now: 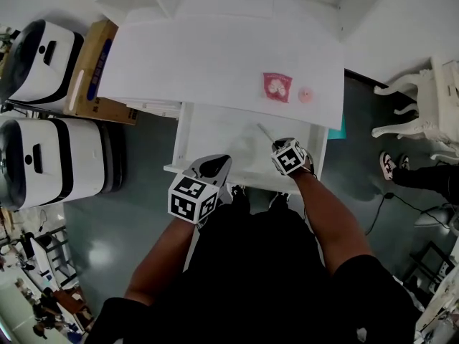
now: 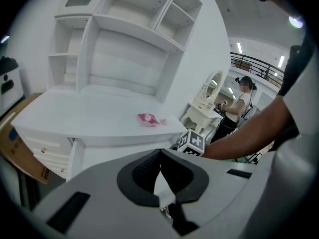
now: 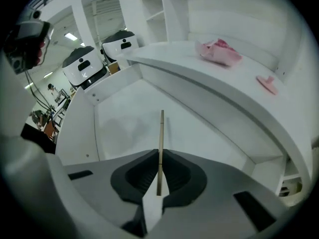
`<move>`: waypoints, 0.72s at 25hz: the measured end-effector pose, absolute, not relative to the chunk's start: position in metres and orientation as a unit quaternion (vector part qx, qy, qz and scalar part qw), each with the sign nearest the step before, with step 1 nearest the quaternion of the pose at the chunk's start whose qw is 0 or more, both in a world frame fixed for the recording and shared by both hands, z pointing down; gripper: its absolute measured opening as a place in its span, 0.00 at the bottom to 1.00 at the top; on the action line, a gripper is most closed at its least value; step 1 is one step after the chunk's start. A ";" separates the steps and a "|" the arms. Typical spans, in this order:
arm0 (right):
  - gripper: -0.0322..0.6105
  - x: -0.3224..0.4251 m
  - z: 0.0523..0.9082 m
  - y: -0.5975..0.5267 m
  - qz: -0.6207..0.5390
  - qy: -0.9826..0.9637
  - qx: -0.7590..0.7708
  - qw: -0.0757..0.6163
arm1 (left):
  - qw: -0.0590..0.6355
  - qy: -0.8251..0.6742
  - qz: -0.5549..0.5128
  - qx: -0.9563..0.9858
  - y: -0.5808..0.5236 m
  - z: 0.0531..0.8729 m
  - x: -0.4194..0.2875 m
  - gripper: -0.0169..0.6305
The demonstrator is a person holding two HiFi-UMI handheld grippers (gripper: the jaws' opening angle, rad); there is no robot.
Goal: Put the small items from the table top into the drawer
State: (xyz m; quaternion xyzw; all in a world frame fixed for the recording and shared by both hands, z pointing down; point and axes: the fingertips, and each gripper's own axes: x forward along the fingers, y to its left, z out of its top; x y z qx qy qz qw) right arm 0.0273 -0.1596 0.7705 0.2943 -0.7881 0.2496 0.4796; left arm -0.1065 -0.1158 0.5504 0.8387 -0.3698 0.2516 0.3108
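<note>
Head view: right gripper [image 1: 278,145] over the open drawer [image 1: 188,131], thin stick [image 1: 263,130] jutting ahead of its jaws; left gripper [image 1: 215,166] at the drawer's front edge. Left gripper view: jaws pressed together, empty; pink packet [image 2: 148,118] on the table [image 2: 75,113], well beyond them. Right gripper view: jaws pinching the stick, drawer floor below and ahead. Best lower until the tip nears the floor, then spread the jaws gently.
</note>
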 end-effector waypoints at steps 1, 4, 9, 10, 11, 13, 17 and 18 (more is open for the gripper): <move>0.12 0.023 0.775 -0.160 0.256 -0.788 0.292 0.478 | 0.313 -0.373 0.253 0.836 -0.116 0.551 -0.109 0.04; 0.12 0.010 0.785 -0.157 0.264 -0.787 0.280 0.482 | 0.317 -0.381 0.254 0.831 -0.117 0.551 -0.115 0.04; 0.12 0.005 0.803 -0.148 0.269 -0.778 0.278 0.496 | 0.321 -0.391 0.254 0.824 -0.118 0.550 -0.125 0.04; 0.12 0.006 0.806 -0.147 0.269 -0.775 0.278 0.500 | 0.322 -0.393 0.254 0.823 -0.119 0.550 -0.126 0.04; 0.12 0.006 0.809 -0.147 0.268 -0.772 0.279 0.504 | 0.322 -0.394 0.254 0.823 -0.120 0.550 -0.126 0.04; 0.12 0.007 0.812 -0.146 0.267 -0.769 0.281 0.508 | 0.323 -0.395 0.253 0.822 -0.120 0.550 -0.127 0.04; 0.12 0.008 0.815 -0.144 0.270 -0.767 0.281 0.509 | 0.323 -0.396 0.252 0.822 -0.121 0.551 -0.126 0.04; 0.12 0.007 0.815 -0.144 0.274 -0.768 0.280 0.506 | 0.323 -0.395 0.252 0.822 -0.121 0.551 -0.126 0.04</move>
